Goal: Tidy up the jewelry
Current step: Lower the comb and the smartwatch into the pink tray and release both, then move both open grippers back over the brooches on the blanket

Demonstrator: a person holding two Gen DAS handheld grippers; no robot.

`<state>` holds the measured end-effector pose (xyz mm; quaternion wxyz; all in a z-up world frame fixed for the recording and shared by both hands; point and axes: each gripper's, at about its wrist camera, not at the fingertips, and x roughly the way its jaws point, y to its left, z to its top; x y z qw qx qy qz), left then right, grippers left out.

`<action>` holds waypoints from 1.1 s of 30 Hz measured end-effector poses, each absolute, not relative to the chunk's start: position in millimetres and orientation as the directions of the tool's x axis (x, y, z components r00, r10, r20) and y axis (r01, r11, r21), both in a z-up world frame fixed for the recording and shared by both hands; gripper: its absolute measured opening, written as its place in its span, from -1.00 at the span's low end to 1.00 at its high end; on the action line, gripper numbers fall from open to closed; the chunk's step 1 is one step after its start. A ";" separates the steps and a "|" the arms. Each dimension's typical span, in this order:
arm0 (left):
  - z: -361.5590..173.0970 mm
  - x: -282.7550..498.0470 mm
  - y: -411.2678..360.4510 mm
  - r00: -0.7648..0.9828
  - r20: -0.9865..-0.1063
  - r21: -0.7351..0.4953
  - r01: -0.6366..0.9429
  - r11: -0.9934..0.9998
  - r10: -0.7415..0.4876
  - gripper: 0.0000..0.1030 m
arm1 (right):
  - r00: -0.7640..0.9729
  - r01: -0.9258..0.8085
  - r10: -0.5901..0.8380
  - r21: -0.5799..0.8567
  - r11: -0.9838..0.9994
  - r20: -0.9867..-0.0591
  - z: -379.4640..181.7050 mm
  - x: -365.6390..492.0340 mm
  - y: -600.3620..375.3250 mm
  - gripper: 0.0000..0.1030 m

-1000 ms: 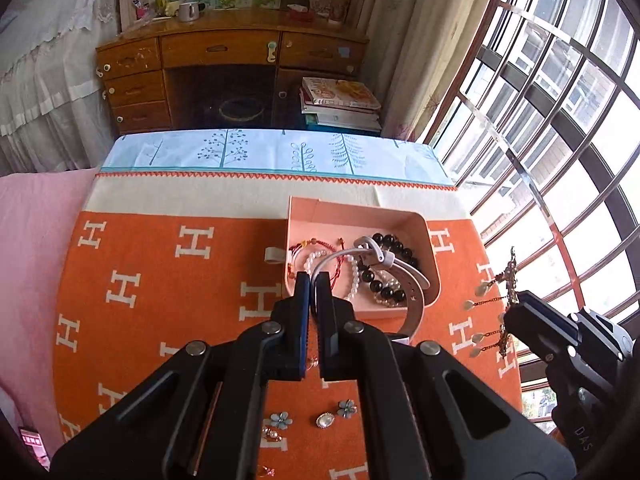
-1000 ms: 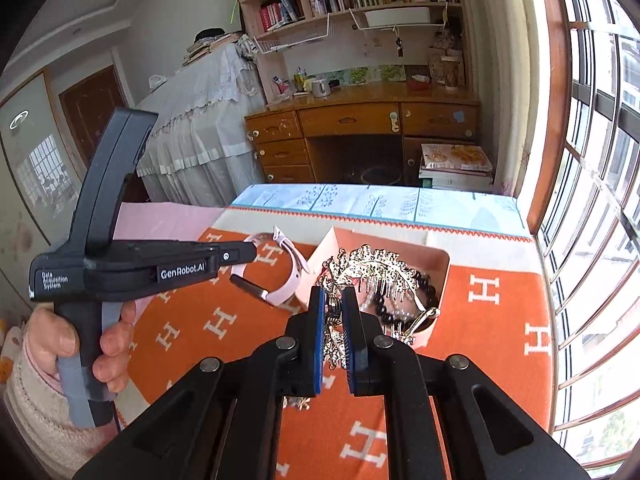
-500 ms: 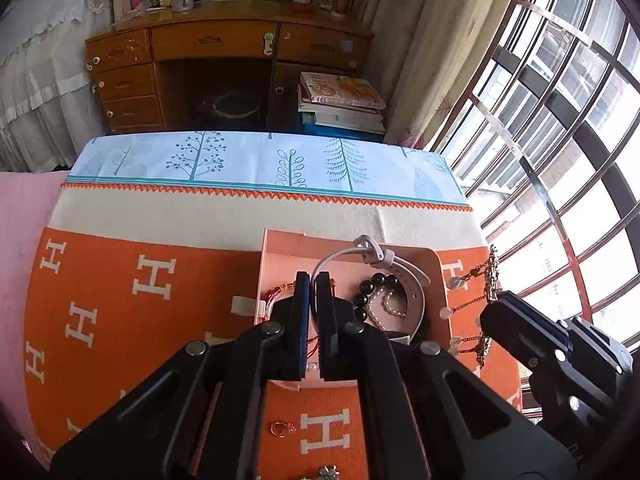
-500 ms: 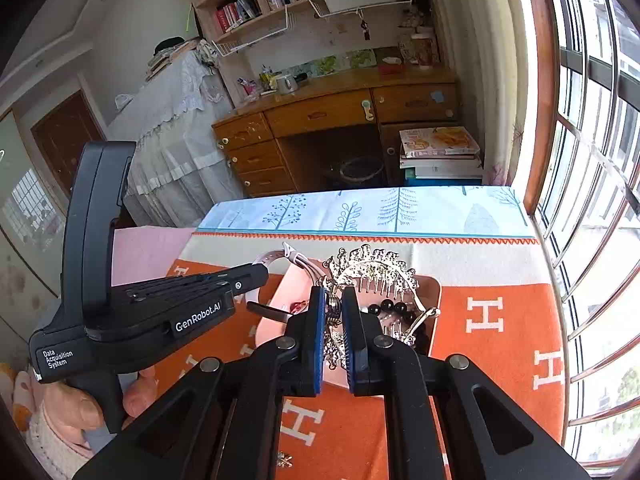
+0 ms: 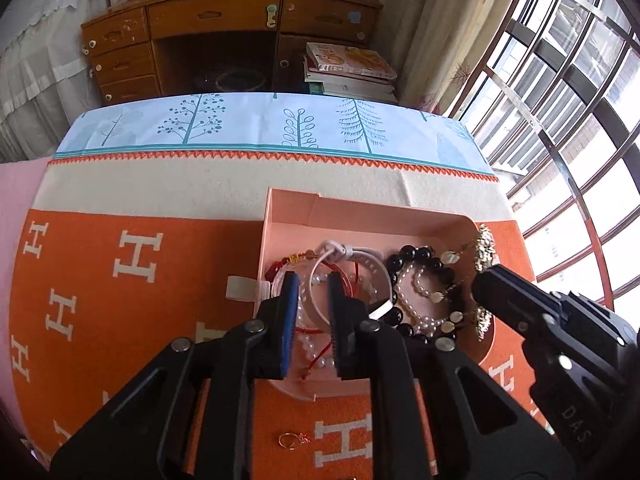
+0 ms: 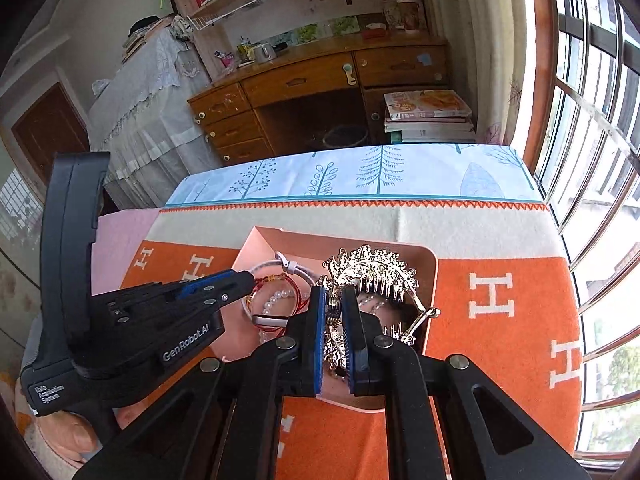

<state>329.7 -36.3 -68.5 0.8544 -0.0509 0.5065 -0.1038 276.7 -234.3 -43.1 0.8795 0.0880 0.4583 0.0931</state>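
Note:
A pink tray on the orange cloth holds a white bangle, a red cord bracelet, pearl strands and a black bead bracelet. My left gripper is open just above the tray, with the white bangle lying below and between its fingers. My right gripper is shut on an ornate silver hair comb and holds it over the tray's right half. The comb also shows in the left wrist view.
A small gold ring lies on the orange H-patterned cloth in front of the tray. A blue tree-print cloth covers the table's far edge. A wooden desk and stacked books stand beyond. Windows are on the right.
My left gripper moved forward over the tray, opened and let go of the white bangle, which now lies in the tray. My right gripper lowered the hair comb toward the tray.

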 end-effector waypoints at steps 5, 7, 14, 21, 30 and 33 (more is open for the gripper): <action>-54.5 308.4 -22.0 0.518 -0.820 -0.219 0.108 0.970 -0.243 0.14 | 0.543 -0.086 0.234 0.224 0.971 -0.807 -60.4 287.5 -230.0 -0.84; -51.0 300.1 -17.4 0.524 -0.818 -0.214 0.106 0.971 -0.238 0.14 | 0.540 -0.088 0.231 0.218 0.972 -0.809 -64.2 289.9 -227.1 -0.84; -36.6 263.4 3.5 0.553 -0.811 -0.179 0.079 0.981 -0.193 0.14 | 0.523 -0.100 0.216 0.192 0.976 -0.824 -68.2 295.7 -207.3 -0.84; -29.7 232.1 27.0 0.575 -0.808 -0.129 0.036 0.991 -0.127 0.15 | 0.503 -0.079 0.228 0.218 0.973 -0.834 -70.6 292.6 -198.8 -0.52; -25.7 191.9 45.5 0.595 -0.797 -0.124 0.008 0.992 -0.104 0.15 | 0.544 -0.108 0.243 0.220 0.969 -0.803 -51.5 243.5 -193.4 -0.47; -25.2 180.1 50.0 0.594 -0.796 -0.140 0.007 0.990 -0.117 0.15 | 0.556 -0.120 0.259 0.232 0.965 -0.790 -45.9 221.6 -193.0 -0.47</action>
